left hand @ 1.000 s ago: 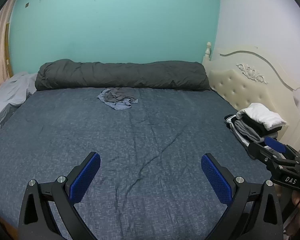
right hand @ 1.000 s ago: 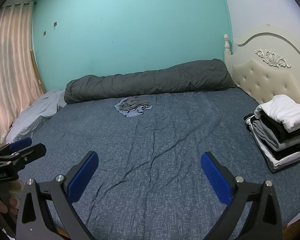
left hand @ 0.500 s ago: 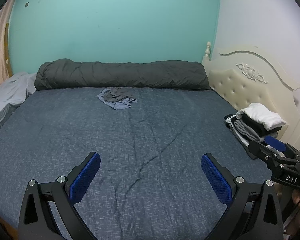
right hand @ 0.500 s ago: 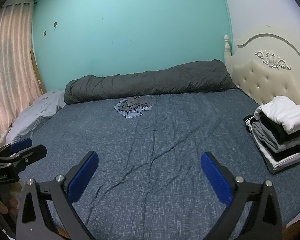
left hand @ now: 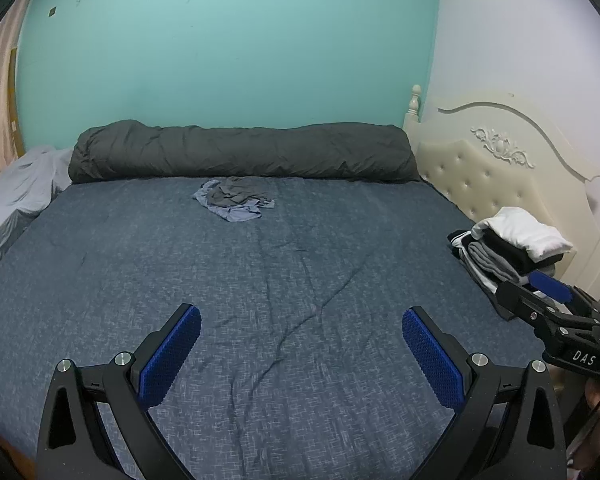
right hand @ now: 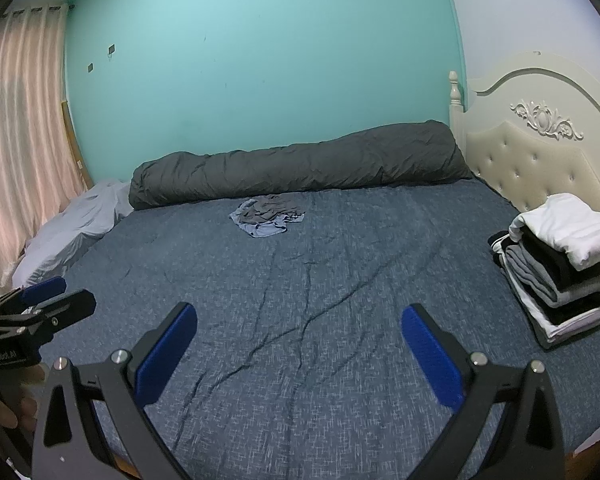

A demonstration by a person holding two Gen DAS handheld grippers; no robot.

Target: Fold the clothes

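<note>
Left wrist: both hand-held grippers spread, empty; crumpled garment [left hand: 235, 201] well ahead, near rolled duvet [left hand: 244, 152].

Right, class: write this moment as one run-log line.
left gripper: open, empty | right gripper: open, empty | crumpled garment: unfolded, near rolled duvet | folded stack: by headboard | next: likely fetch garment

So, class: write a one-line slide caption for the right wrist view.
Open right gripper faces crumpled clothes across the bed; folded stack beside it.
</note>
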